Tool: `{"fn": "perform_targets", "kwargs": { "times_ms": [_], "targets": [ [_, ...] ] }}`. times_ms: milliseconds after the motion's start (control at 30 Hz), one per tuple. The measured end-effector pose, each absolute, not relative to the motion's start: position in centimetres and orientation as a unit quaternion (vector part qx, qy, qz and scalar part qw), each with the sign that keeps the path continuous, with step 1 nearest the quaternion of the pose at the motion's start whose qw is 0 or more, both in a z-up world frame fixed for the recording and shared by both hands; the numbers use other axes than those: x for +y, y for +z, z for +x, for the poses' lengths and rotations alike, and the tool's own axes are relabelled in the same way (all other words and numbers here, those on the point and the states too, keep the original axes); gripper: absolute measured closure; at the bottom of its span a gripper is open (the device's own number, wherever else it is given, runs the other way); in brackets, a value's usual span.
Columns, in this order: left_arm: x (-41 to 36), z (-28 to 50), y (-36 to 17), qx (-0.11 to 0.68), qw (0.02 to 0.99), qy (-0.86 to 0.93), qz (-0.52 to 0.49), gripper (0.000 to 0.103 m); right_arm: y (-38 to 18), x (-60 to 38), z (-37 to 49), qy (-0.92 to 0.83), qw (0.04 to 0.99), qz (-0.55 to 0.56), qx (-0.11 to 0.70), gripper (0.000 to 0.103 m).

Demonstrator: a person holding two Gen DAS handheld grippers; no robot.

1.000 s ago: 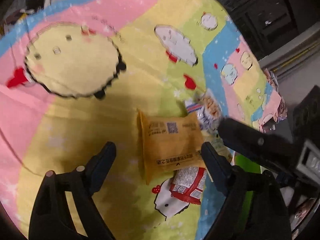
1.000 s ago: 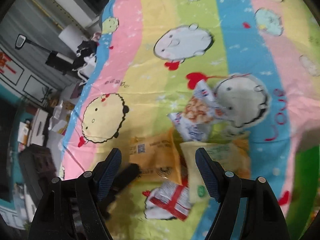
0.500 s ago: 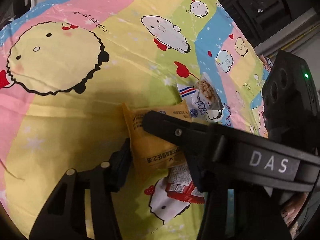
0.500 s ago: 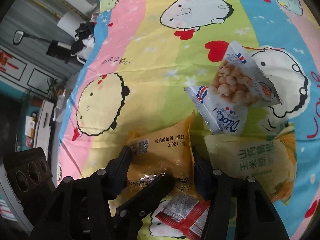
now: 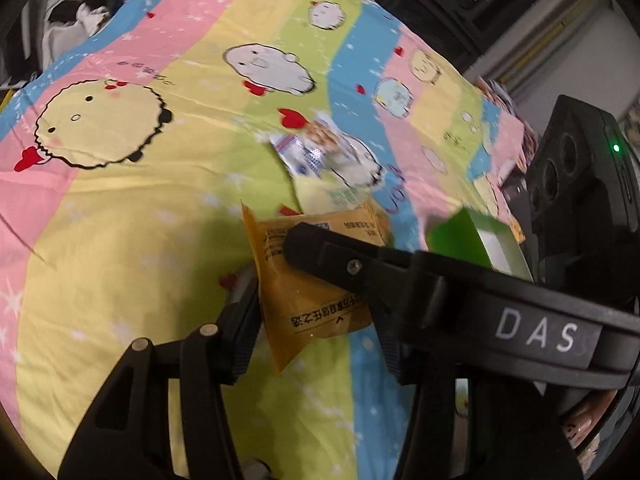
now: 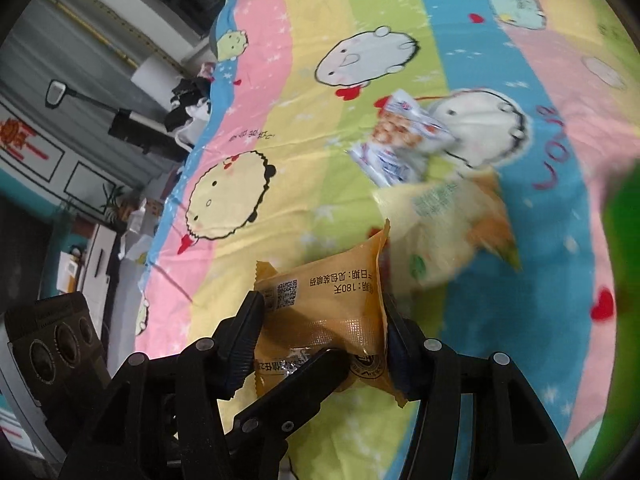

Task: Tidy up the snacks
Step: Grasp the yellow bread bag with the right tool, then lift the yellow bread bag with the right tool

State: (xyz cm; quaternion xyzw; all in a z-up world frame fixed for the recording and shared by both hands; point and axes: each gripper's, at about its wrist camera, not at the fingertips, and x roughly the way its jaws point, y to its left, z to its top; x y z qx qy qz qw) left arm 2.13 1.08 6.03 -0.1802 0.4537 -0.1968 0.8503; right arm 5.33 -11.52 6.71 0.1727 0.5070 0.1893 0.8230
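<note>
Since a second ago, both grippers have closed in on the orange snack packet [image 6: 320,320] and raised it off the cartoon bedsheet [image 5: 120,220]. The right hand-held gripper [image 6: 320,344] pinches it across its width; the left hand-held gripper [image 5: 312,308] also clamps it. The packet's long axis runs forward along the right fingers, its sealed edge pointing away. Ahead, the white peanut packet [image 6: 400,140] and yellow corn-snack bag [image 6: 440,232] lie unsorted; a green box [image 5: 476,244] waits rightward. Sorting seems barely begun.
</note>
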Motion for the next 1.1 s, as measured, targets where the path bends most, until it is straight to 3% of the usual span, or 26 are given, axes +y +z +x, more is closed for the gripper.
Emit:
{"fn": "perform_targets", "kwargs": {
  "times_ms": [500, 1100],
  "targets": [
    [-2.3, -0.7, 2.4, 0.501, 0.822, -0.216, -0.162, 0.05, 2.9, -14.5, 0.9, 0.135, 0.811, 0.198, 0.534, 0.045],
    [-2.4, -0.8, 1.5, 0.493, 0.824, -0.224, -0.166, 0.049, 2.0, -14.5, 0.7, 0.135, 0.81, 0.199, 0.535, 0.043]
  ]
}}
